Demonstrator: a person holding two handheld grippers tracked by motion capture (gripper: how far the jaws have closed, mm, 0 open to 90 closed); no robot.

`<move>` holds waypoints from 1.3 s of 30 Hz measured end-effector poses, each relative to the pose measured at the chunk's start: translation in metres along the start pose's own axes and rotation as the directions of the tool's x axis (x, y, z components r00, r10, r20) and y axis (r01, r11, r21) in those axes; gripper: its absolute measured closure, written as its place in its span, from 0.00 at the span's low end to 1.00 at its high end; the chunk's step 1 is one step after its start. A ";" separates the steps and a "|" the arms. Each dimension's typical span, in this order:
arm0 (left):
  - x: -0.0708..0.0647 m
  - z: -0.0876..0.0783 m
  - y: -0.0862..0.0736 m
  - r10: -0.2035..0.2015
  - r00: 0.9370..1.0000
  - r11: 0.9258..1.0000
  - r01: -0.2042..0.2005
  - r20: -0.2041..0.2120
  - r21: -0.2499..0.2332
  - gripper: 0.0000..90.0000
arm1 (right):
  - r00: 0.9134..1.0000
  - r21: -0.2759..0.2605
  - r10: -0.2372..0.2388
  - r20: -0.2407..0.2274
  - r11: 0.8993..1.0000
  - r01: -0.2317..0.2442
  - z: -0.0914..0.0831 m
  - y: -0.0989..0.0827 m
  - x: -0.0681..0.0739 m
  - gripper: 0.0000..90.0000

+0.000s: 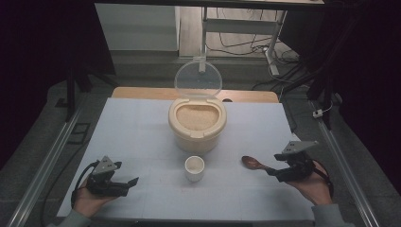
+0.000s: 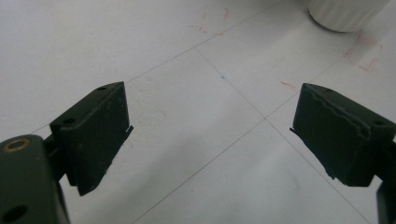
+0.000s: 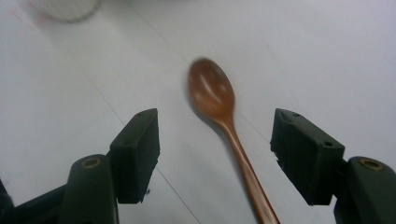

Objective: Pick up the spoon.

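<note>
The right hand-held gripper (image 3: 215,154) is hovering low over the counter (image 1: 142,127) with its jaws spread wide and nothing yet between the pads. The wooden spoon (image 3: 219,116) is lying flat on the counter, its handle running back between those jaws and its bowl pointing away from them, toward the white cup (image 1: 194,168). In the high view the spoon (image 1: 255,164) is sitting just to the right of the cup, and the right hand-held gripper (image 1: 279,174) is resting at the handle end, on the side farther from the cup.

The left hand-held gripper (image 2: 210,135) is also standing open and empty, held well to the left of the cup (image 2: 348,14) and aimed at bare counter; in the high view it (image 1: 132,182) is lying idle in the person's palm.

Beyond the cup, the beige rice container (image 1: 197,124) is sitting with its clear lid (image 1: 198,79) tipped up and back, the rice exposed.

Judging from this, the step in hand is the pick-up of the spoon, probably as a lead-in to scooping rice into the cup. The next move calls for lowering the right jaws until the pads are bracketing the thin handle, then closing squarely on it; the handle is narrow and slightly off-centre toward the right pad, so a small sideways correction would help avoid nudging it away.
</note>
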State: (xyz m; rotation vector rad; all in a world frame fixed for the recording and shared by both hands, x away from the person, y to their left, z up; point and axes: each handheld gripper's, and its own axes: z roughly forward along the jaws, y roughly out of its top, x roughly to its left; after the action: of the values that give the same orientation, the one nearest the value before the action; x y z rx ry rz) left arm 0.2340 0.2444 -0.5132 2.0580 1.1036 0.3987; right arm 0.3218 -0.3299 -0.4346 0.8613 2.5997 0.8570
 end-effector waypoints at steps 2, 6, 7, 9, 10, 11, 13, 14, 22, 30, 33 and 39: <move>0.000 0.001 0.000 0.000 1.000 1.000 0.000 0.001 0.002 0.12 | 1.000 0.037 0.008 0.002 0.999 -0.008 0.001 -0.002 -0.006 0.37; 0.000 0.001 0.000 0.000 1.000 1.000 0.000 0.001 0.004 0.12 | 1.000 0.095 0.005 0.011 0.995 -0.006 0.005 -0.005 -0.017 0.37; 0.000 0.001 0.000 0.000 1.000 1.000 0.000 0.001 0.004 0.12 | 1.000 0.106 0.006 0.011 0.994 -0.007 0.006 -0.006 -0.019 0.37; 0.000 0.001 0.000 -0.001 1.000 1.000 0.001 0.001 0.005 0.12 | 1.000 0.123 0.009 0.012 0.992 -0.010 0.006 -0.008 -0.023 0.37; 0.000 0.002 0.000 -0.002 1.000 1.000 0.002 0.001 0.007 0.12 | 1.000 0.130 0.011 0.012 0.991 -0.013 0.007 -0.008 -0.025 0.38; 0.000 0.002 0.000 -0.002 1.000 1.000 0.002 0.001 0.007 0.12 | 1.000 0.136 0.014 0.010 0.991 -0.015 0.007 -0.009 -0.026 0.38; 0.000 0.002 0.000 0.001 1.000 1.000 -0.001 0.002 0.008 0.12 | 1.000 0.154 0.016 0.010 0.988 -0.018 0.008 -0.010 -0.030 0.38; 0.000 0.002 0.000 0.001 1.000 1.000 -0.001 0.002 0.008 0.12 | 1.000 0.164 0.020 0.008 0.986 -0.021 0.009 -0.011 -0.031 0.38; 0.000 0.003 0.000 0.001 1.000 1.000 -0.001 0.004 0.014 0.12 | 1.000 0.220 0.016 -0.003 0.975 -0.015 0.016 -0.015 -0.037 0.40; -0.001 0.005 -0.001 0.007 1.000 1.000 -0.008 0.006 0.023 0.12 | 1.000 0.284 -0.014 -0.016 0.959 0.018 0.030 -0.016 -0.035 0.45; -0.001 0.006 -0.001 0.009 1.000 1.000 -0.009 0.008 0.028 0.12 | 0.999 0.315 -0.028 -0.024 0.948 0.034 0.039 -0.016 -0.036 0.47; -0.002 0.006 -0.001 0.012 1.000 0.999 -0.013 0.010 0.031 0.12 | 0.997 0.367 -0.052 -0.053 0.928 0.068 0.052 -0.013 -0.039 0.58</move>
State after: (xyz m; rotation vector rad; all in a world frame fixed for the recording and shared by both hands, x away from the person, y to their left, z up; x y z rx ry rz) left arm 0.2363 0.2404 -0.5180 2.0929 1.0982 0.3800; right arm 0.3682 -0.3391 -0.4808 0.8552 2.8585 0.3738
